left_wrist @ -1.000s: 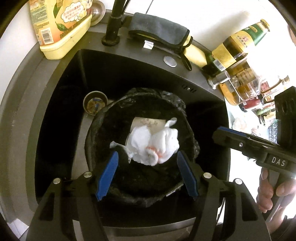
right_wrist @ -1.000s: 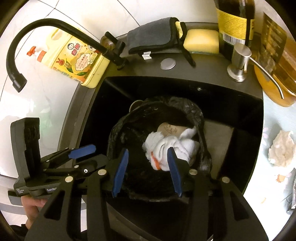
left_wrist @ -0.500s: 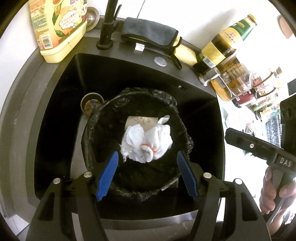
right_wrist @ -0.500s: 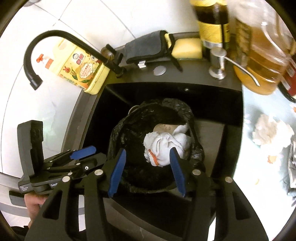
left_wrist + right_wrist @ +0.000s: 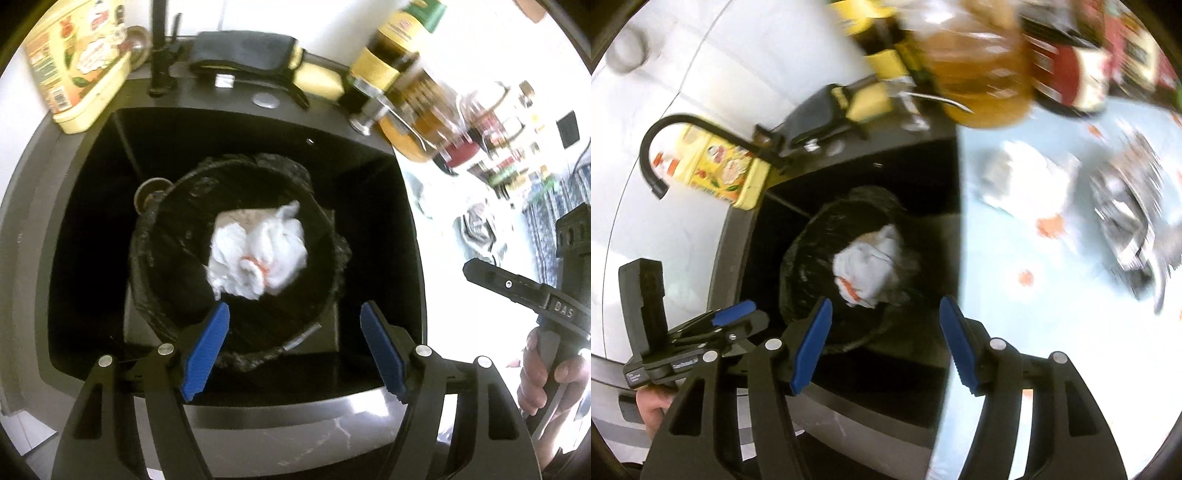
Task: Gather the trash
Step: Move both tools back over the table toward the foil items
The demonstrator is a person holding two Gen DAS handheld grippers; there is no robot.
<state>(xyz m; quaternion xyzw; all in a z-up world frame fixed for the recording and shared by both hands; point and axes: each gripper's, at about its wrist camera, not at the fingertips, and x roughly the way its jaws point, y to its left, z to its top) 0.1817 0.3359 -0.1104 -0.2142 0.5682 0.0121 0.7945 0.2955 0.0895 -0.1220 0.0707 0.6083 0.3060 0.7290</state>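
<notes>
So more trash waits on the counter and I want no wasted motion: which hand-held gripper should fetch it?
Right: open, empty, and its view faces the crumpled tissue on the counter.

Strong fisheye bending at all edges. The black sink (image 5: 92, 221) interior is very dark; right of it the counter is overexposed. The right wrist view is motion-blurred, mostly beyond the sink (image 5: 753, 266).

Counter litter (image 5: 1123, 221) (right wrist view) blurred beyond recognition
</notes>
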